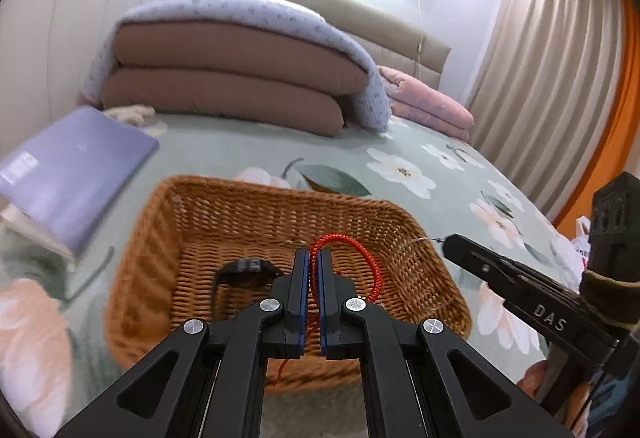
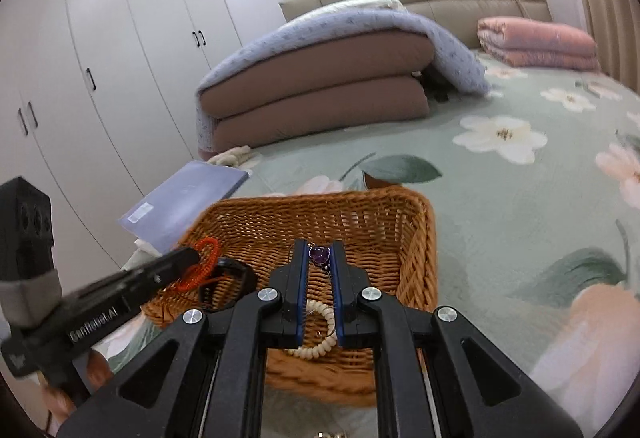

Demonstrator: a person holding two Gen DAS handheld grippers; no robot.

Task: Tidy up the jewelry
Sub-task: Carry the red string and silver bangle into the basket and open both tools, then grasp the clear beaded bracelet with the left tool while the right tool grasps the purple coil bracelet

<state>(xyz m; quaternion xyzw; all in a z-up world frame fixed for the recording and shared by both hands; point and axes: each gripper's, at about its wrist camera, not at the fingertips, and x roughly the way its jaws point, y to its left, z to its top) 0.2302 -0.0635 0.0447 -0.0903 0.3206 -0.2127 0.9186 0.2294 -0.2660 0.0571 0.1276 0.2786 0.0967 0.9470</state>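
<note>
Now, left gripper [image 1: 314,258] fingers clamped on red cord bracelet [image 1: 362,258] looping rightward, right gripper [image 2: 319,258] fingers pinching purple pendant [image 2: 319,254]

basket [image 1: 256,213] on bed [image 1: 440,173], watch [image 1: 244,272] inside, book [image 1: 76,169] left, folded quilts [image 1: 224,77] behind

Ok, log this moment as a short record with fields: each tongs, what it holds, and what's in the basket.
left tongs: shut on red braided cord bracelet
right tongs: shut on purple gem pendant
wicker basket: on the floral bedspread, below both tongs
in basket: black watch, cream coiled band
beside basket: lavender box
</note>
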